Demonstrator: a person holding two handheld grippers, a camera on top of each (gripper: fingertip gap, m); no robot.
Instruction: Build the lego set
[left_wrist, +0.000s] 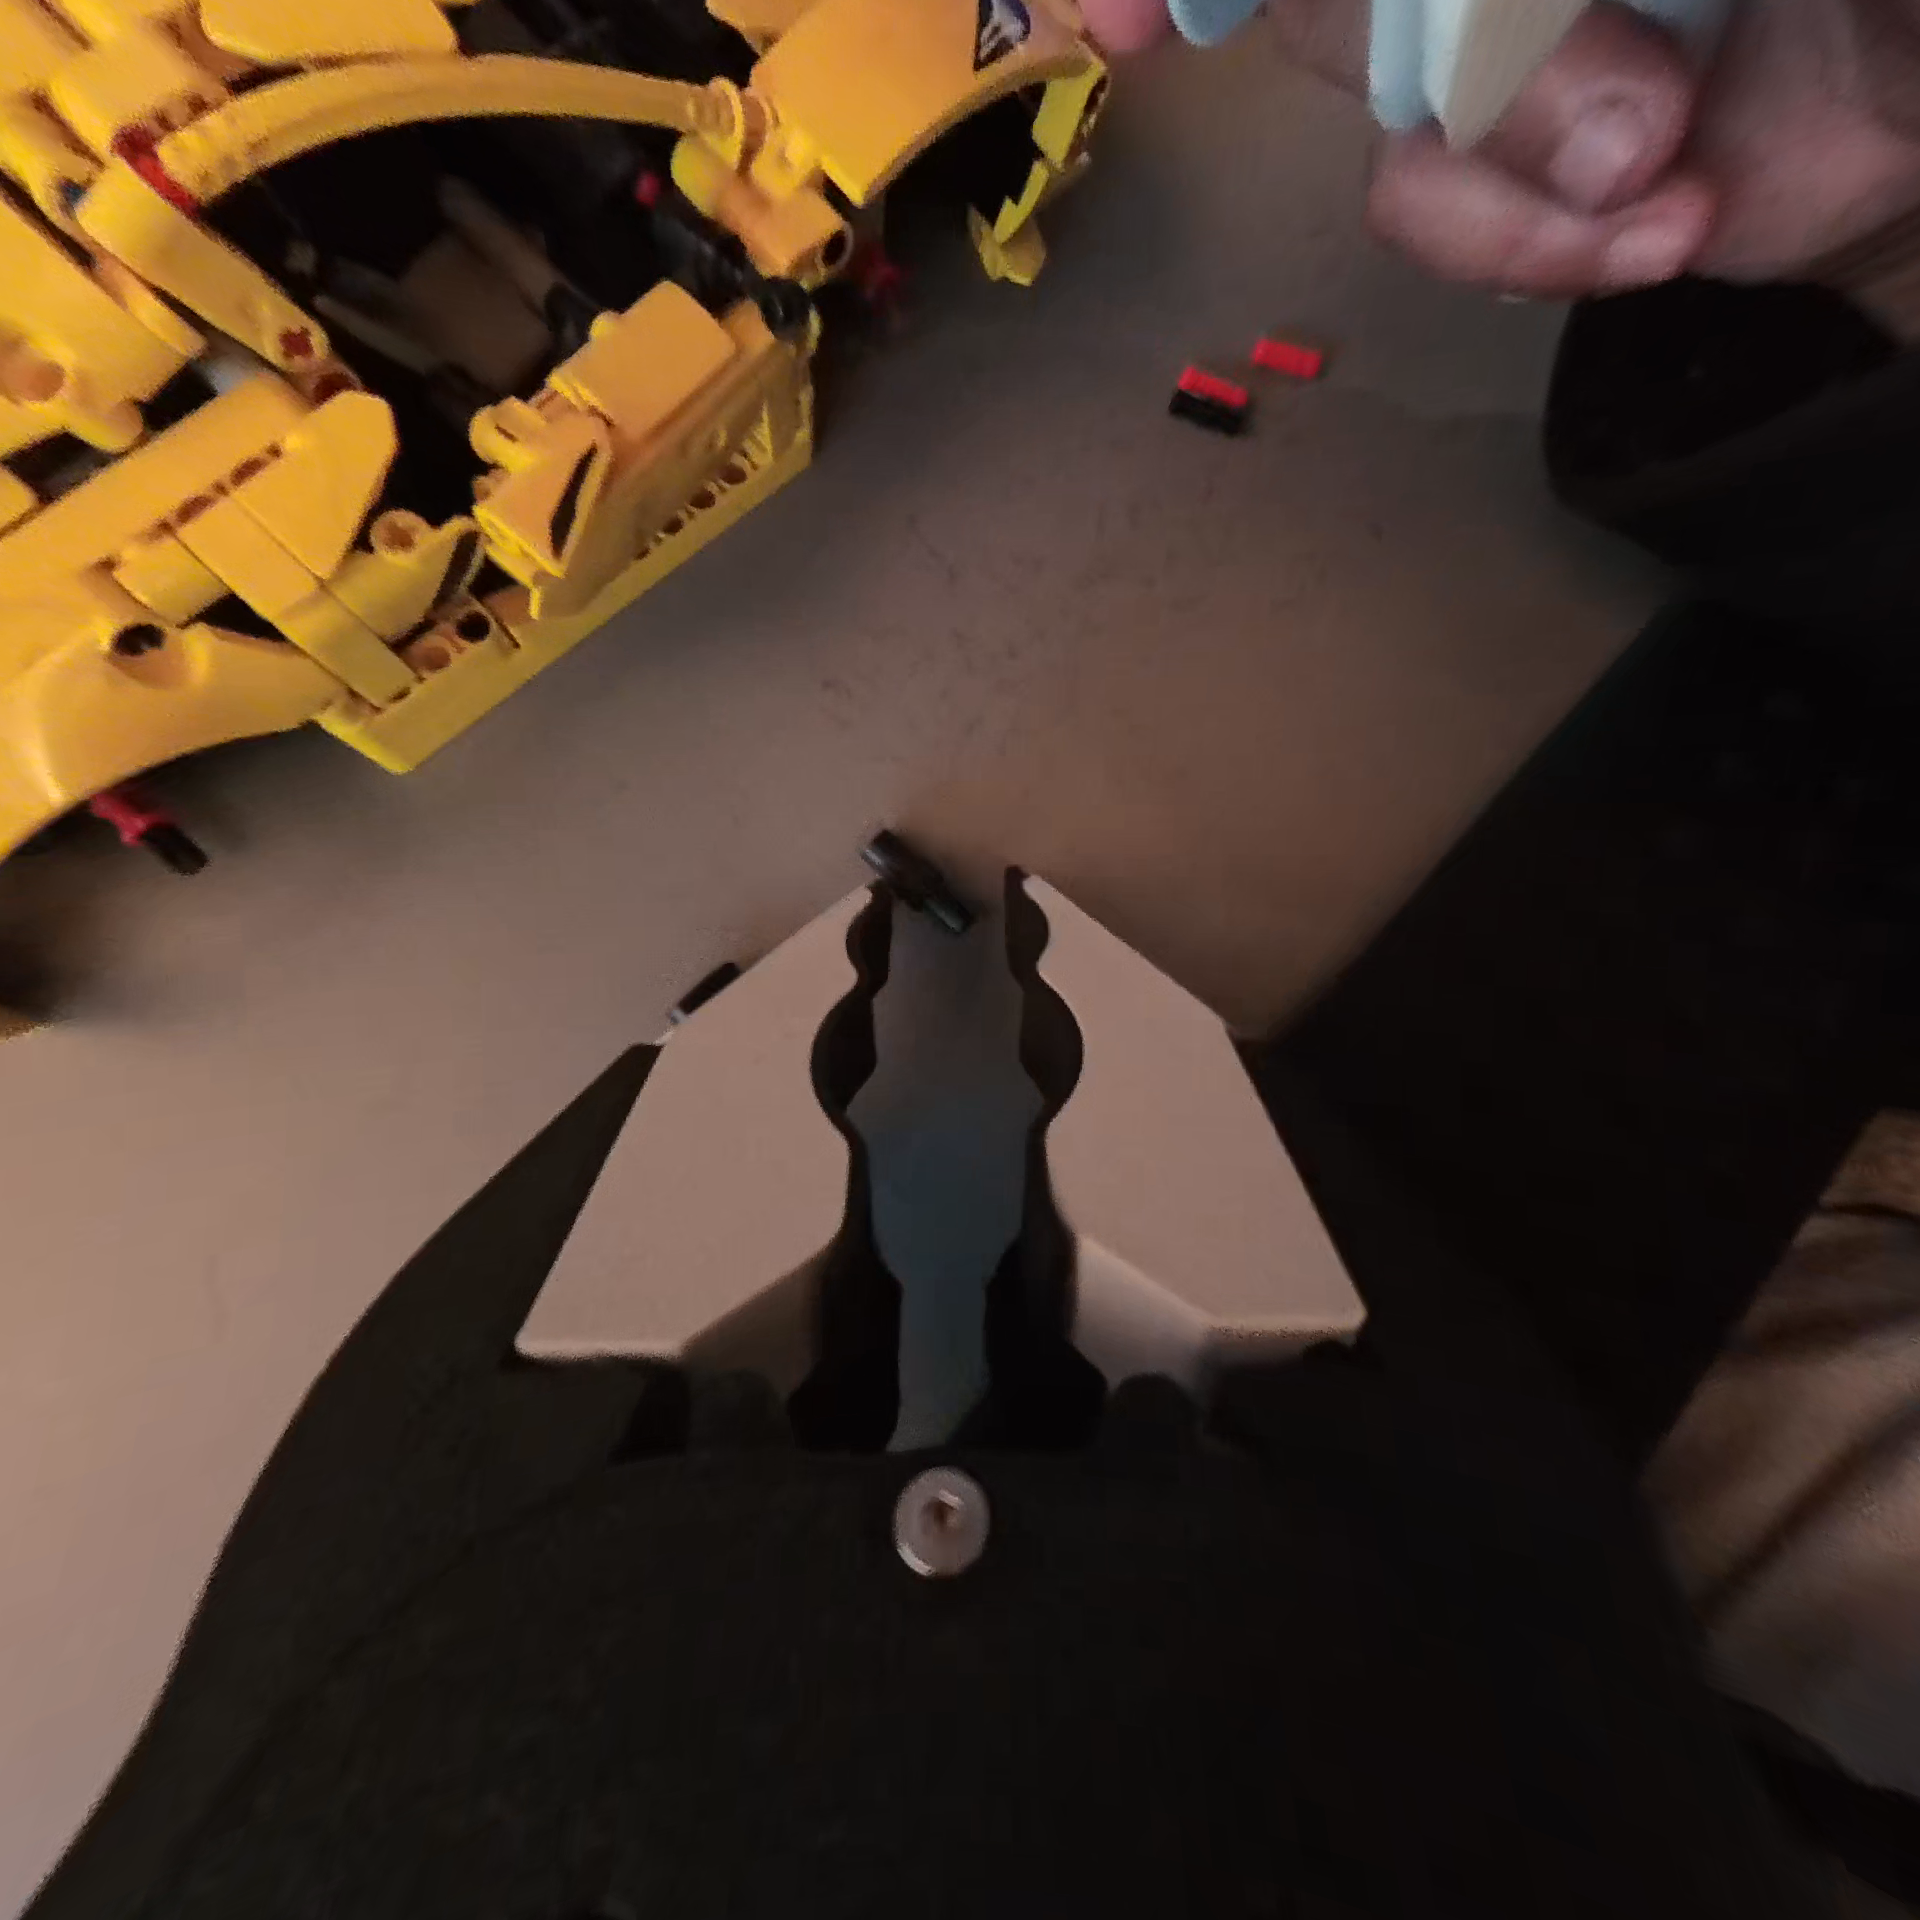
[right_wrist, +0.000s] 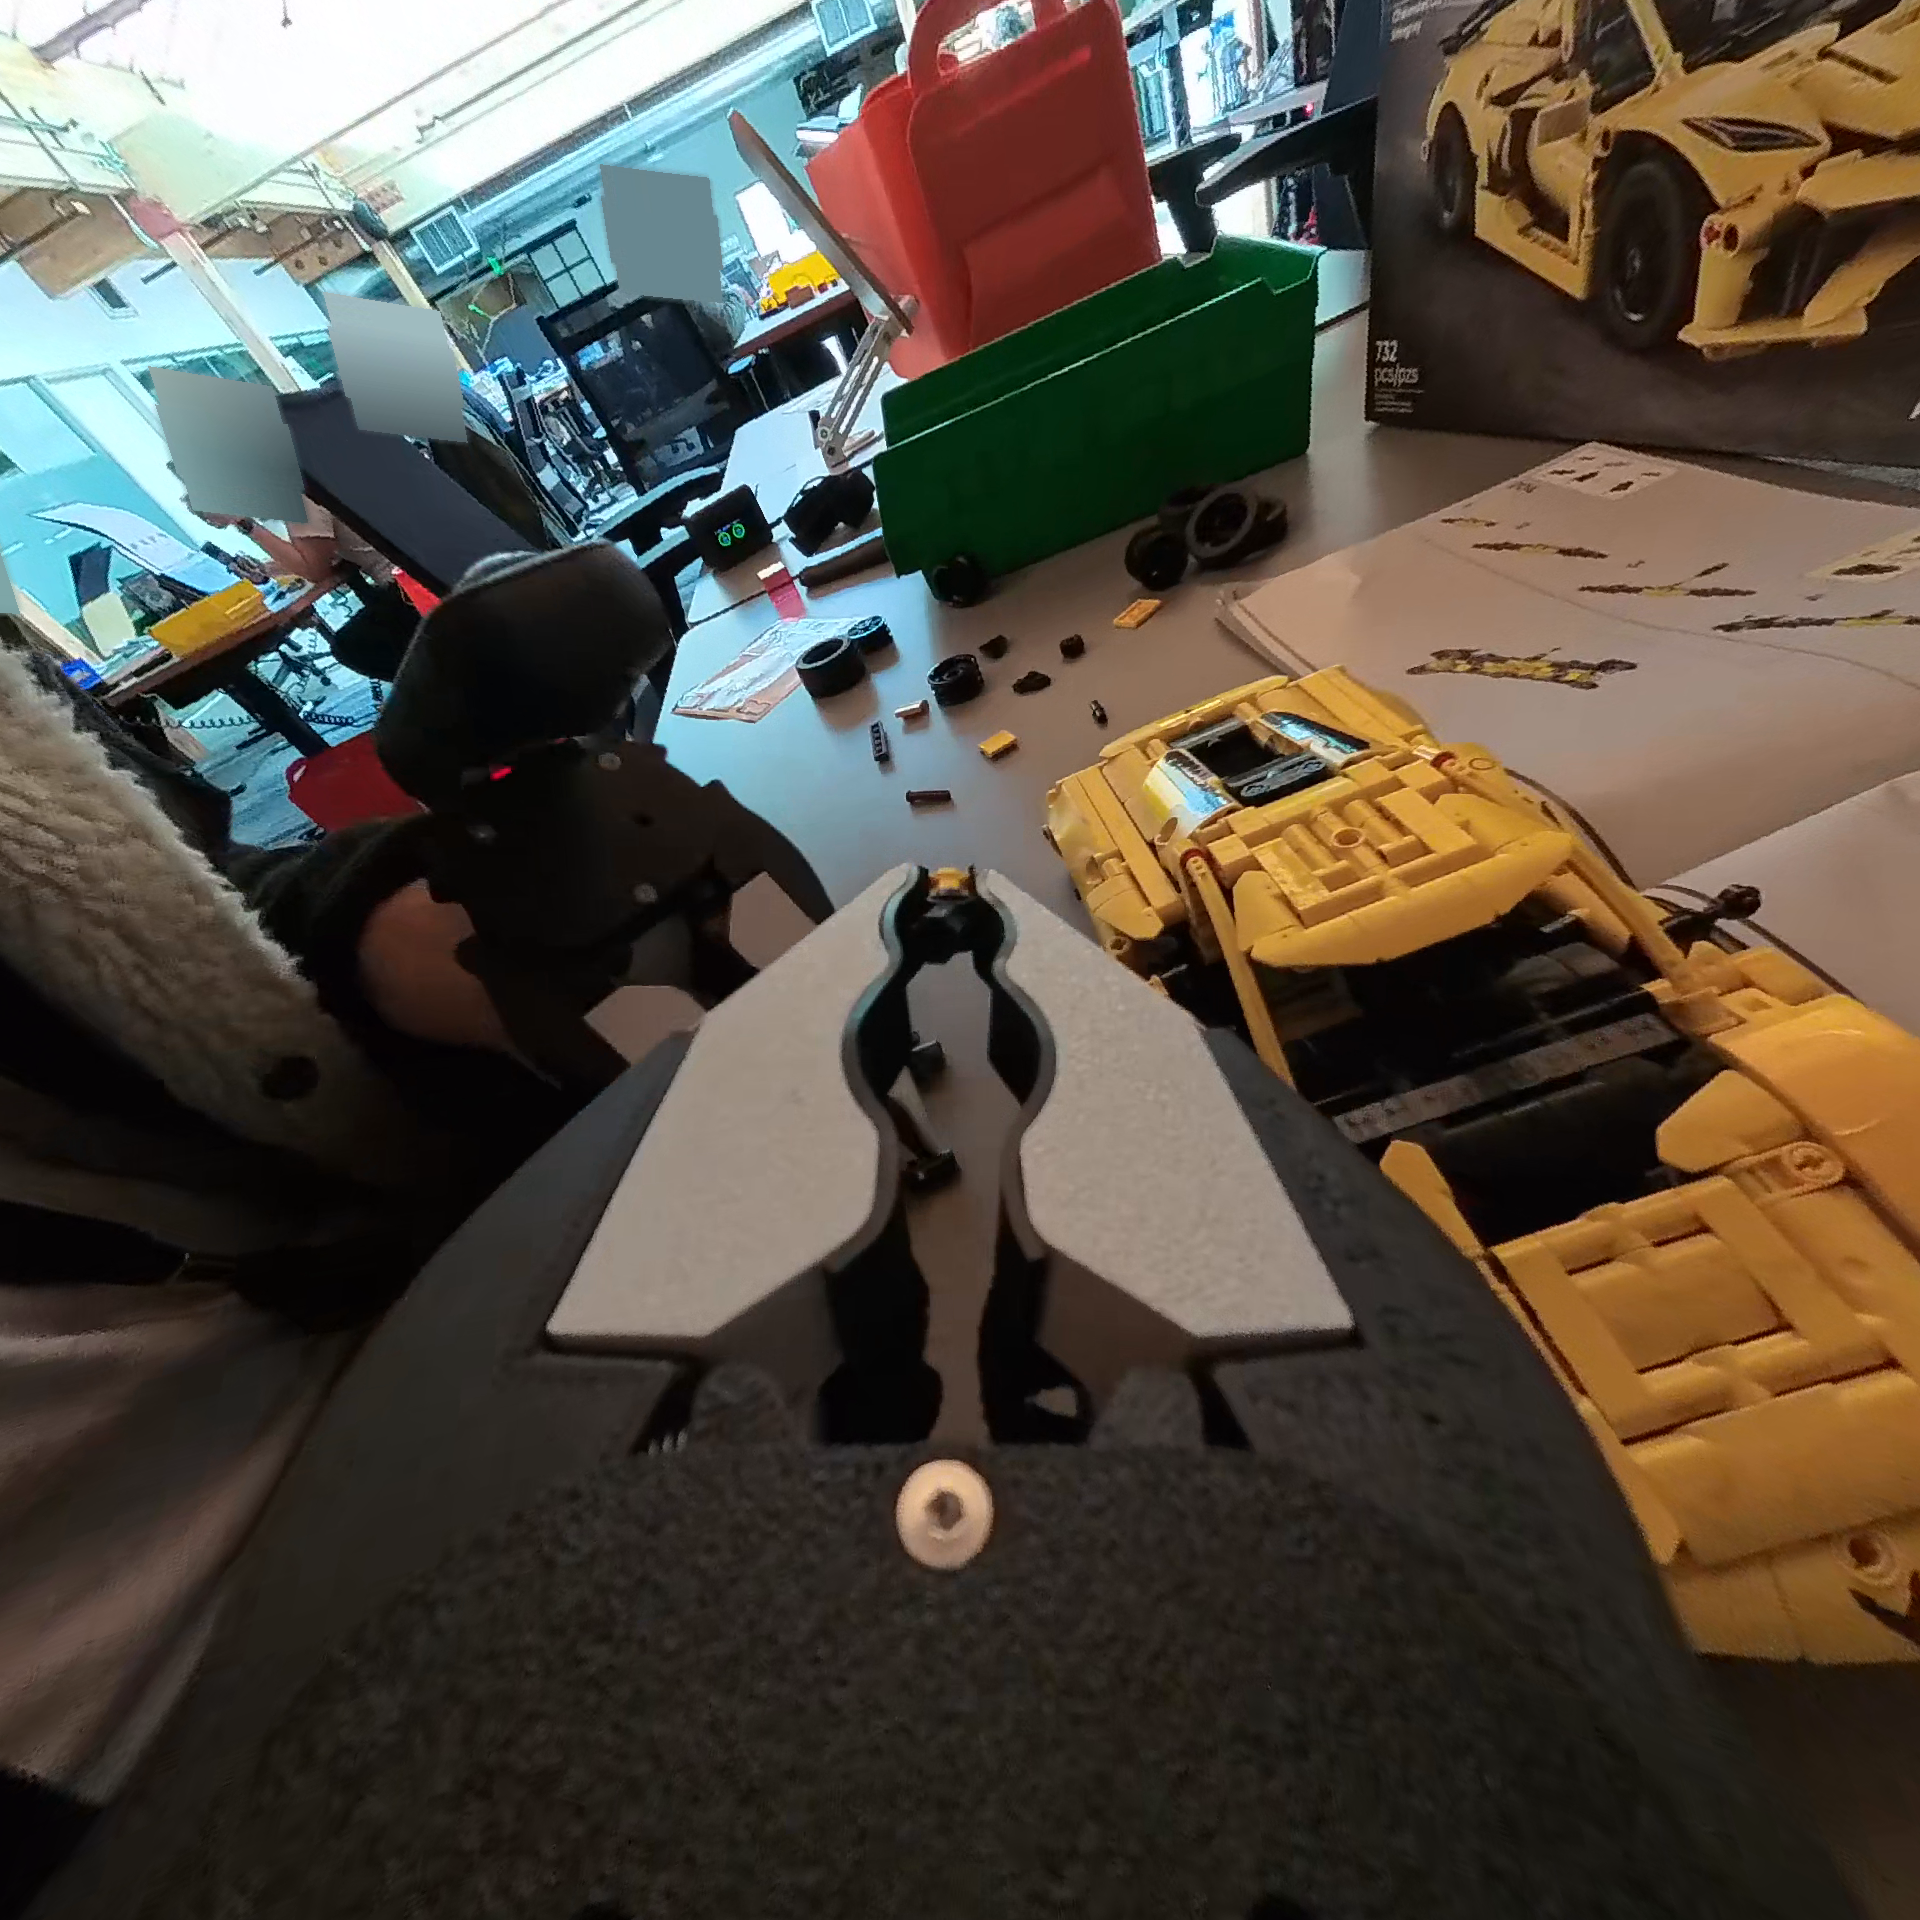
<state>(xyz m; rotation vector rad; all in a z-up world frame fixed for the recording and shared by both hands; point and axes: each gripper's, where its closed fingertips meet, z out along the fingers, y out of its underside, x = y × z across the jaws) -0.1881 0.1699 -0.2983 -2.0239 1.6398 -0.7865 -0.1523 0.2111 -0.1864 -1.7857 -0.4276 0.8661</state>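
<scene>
My left gripper (left_wrist: 945, 883) hangs low over the grey tabletop (left_wrist: 1039, 644) with its fingers (left_wrist: 871, 935) parted by a narrow gap. A small black pin (left_wrist: 916, 883) lies on the surface just at the tips, nearer the left one. I judge the gripper is lined up to pick it, not yet closed on it. Two little red and black pieces (left_wrist: 1236, 384) lie well apart from it, farther out.

My right gripper (right_wrist: 948, 883) is raised above the tabletop, its fingers (right_wrist: 1039, 935) pinched on a small yellow and black piece (right_wrist: 948, 881) at the very tips. I take it that the piece is kept up and clear so the pin can be fitted to it, or so it can go to the car.

The yellow lego car (right_wrist: 1403, 987) sits just beside the right gripper, its roof area unfinished and dark inside, close by for easy reach. Loose parts and black tyres (right_wrist: 1205, 535) lie scattered beyond it, beside a green bin (right_wrist: 1091, 436) that likely holds spares.

As for writing: the open instruction booklet (right_wrist: 1558, 603) shows only small drawn steps. The set's box (right_wrist: 1642, 208) stands behind, showing the finished car and some print that I leave unread.
</scene>
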